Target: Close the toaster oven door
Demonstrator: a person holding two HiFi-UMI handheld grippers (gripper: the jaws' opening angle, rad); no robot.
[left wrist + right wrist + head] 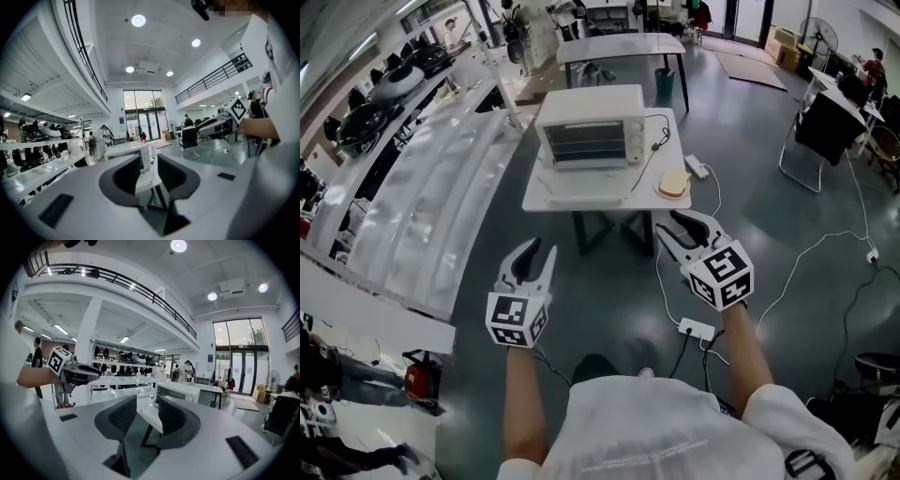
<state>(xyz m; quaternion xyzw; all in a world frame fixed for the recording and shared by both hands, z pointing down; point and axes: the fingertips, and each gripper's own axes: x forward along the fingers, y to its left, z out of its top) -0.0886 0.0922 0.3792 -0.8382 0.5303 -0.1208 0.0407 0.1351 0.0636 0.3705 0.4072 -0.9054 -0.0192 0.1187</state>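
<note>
A white toaster oven (591, 131) stands on a small white table (667, 152) ahead of me. Its door (586, 186) hangs open, lying flat toward me. My left gripper (532, 258) and right gripper (675, 234) hover side by side in front of the table, well short of the door. Both are open, with nothing between the fingers. In the left gripper view the oven (125, 151) shows beyond the left gripper (149, 164). In the right gripper view the oven (180, 392) lies beyond the right gripper (147, 404).
A plate with toast (673, 185) sits at the table's right front corner. The oven's cord runs to a power strip (696, 329) on the floor. A long white bench (441, 206) lies to the left, a chair (816, 131) to the right.
</note>
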